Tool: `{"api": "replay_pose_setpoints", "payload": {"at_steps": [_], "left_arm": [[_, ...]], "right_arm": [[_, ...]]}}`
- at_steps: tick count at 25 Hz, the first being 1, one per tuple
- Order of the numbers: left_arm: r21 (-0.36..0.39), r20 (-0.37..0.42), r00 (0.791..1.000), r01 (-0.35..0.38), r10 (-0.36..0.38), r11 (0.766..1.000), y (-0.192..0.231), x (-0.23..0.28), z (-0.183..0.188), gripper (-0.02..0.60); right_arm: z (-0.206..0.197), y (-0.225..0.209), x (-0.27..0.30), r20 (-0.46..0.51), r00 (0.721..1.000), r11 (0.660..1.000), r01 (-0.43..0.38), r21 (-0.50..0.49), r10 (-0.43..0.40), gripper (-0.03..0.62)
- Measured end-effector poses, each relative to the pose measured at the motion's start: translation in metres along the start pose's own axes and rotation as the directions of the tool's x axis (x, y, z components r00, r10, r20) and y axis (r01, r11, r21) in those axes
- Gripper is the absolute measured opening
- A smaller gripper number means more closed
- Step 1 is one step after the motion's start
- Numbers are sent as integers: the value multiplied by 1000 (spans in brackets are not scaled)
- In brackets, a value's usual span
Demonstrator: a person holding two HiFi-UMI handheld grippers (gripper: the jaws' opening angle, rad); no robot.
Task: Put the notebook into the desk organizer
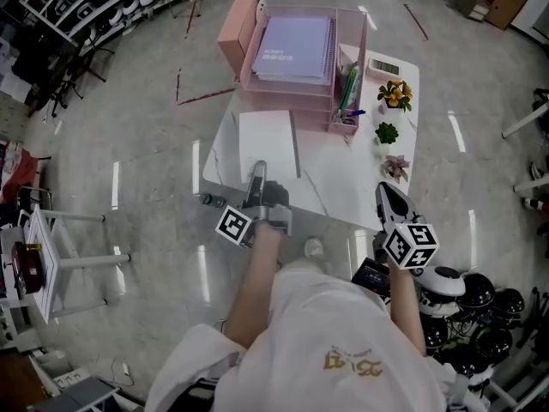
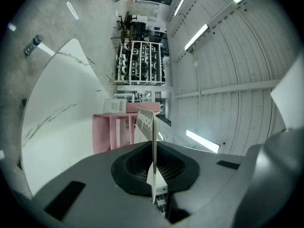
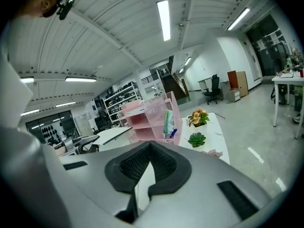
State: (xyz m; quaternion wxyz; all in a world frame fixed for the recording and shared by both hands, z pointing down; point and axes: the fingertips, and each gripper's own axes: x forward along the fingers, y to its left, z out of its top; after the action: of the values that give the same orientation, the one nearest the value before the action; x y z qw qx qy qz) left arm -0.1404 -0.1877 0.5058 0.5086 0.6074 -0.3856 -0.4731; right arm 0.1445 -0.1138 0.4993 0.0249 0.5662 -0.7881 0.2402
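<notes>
— Notebook [image 1: 268, 142] where?
— On the table [image 1: 343, 187], toward the near edge, left of middle, seemingly flat. Pinched at its near end by the left claw [image 1: 257, 175], clamped tight on the thin edge.
— And the right claw [image 1: 390, 197]?
— Pressed together on nothing, off the near right corner.
— Step in hand?
— Probably grasp made, lift not yet begun. Well apart from the desk organizer [image 1: 233, 34] at the far edge.
— Next move?
— Likely lift, carry to the far edge, then slide into a free shelf below the top tray, taken up by a purple spiral notebook [image 1: 296, 48]. Calls for a firm pinch against sag, and for clearance from the pen compartment [image 1: 347, 101] on the right.
</notes>
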Motion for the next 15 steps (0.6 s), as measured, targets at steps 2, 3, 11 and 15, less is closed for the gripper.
{"api": "replay_pose_setpoints", "payload": {"at_steps": [2, 3, 11, 15], "left_arm": [[-4, 0, 1000, 4, -4, 1000, 2, 5, 2, 26], [-4, 0, 1000, 5, -5, 1000, 3, 8, 2, 26], [-13, -9, 1000, -10, 10, 1000, 14, 27, 1, 26], [-29, -14, 1000, -17, 16, 999, 17, 32, -5, 26]], "right_arm": [[1, -1, 4, -3, 1000, 1000, 1, -5, -1, 12], [2, -1, 6, -5, 1000, 1000, 3, -7, -3, 12], [5, -4, 7, -25, 1000, 1000, 15, -16, -15, 12], [6, -6, 12, -37, 999, 1000, 9, -17, -10, 12]]}}
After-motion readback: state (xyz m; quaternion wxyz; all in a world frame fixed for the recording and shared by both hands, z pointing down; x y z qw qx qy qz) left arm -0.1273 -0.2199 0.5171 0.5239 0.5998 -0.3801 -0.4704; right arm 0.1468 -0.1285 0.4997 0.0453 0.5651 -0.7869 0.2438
